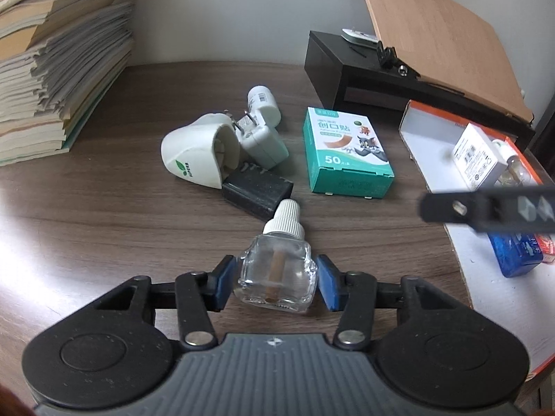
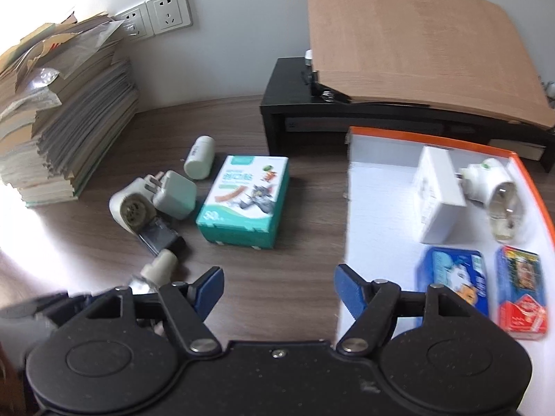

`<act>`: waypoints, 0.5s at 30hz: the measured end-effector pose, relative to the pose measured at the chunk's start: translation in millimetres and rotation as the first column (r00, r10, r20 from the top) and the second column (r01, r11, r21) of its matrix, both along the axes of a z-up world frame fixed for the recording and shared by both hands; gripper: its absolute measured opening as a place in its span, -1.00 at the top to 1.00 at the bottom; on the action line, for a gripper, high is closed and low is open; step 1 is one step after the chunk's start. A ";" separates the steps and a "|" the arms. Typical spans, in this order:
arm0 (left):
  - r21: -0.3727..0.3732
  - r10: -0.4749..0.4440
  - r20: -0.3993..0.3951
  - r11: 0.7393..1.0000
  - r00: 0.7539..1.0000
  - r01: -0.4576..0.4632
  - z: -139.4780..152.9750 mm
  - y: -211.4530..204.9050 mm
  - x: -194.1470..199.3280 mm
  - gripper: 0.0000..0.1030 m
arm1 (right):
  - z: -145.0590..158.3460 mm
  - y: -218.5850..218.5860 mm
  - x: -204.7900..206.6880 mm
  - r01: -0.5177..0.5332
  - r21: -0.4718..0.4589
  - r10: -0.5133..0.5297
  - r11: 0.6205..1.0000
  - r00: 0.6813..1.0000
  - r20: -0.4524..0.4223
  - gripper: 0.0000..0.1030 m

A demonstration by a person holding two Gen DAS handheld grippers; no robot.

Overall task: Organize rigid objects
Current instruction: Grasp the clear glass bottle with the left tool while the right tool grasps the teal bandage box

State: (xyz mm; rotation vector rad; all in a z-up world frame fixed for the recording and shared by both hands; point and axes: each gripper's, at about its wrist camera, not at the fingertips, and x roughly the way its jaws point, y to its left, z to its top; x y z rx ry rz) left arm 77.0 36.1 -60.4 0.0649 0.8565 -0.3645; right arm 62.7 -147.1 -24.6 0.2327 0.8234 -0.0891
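**Glass bottle between my left jaws, not yet lifted**

Dark wood-grain table (image 1: pixel 104 228) under me, a stack of papers (image 1: pixel 59 69) against the wall, an orange-rimmed white tray (image 2: pixel 381 208) off to my right holding things already sorted. My left gripper (image 1: pixel 275 279) has its jaws narrowed around a small clear glass bottle (image 1: pixel 277 274) with a ribbed white cap (image 1: pixel 285 220), lying near me on the table with the cap pointing away. The blue pads (image 1: pixel 327 282) sit right at its glass shoulders; whether they press yet I cannot tell. My right gripper (image 2: pixel 277 291) hangs with its jaws wide and empty by the tray's edge.

I judge the bottle light, stiff and breakable, with smooth faces that could slip. It looks empty except for a brown wick. Holding across the flat sides of the body seems best, gently and squarely; the cap is narrower and may turn. A black block (image 1: pixel 256 190) sits just beyond the cap, so lifting straight up looks safest.
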 end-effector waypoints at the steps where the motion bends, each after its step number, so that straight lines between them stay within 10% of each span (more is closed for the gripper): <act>1: -0.004 0.004 0.003 1.000 1.000 -0.004 1.7 0.9 -0.8 0.02 | -0.1 0.4 6.5 0.000 0.018 0.000 1.000 1.000 0.001 -0.69; 15: -0.054 0.071 0.010 0.996 0.997 -0.071 14.0 14.8 -5.9 0.02 | -29.4 18.6 117.3 0.049 0.055 -0.041 0.997 0.990 -0.134 -0.73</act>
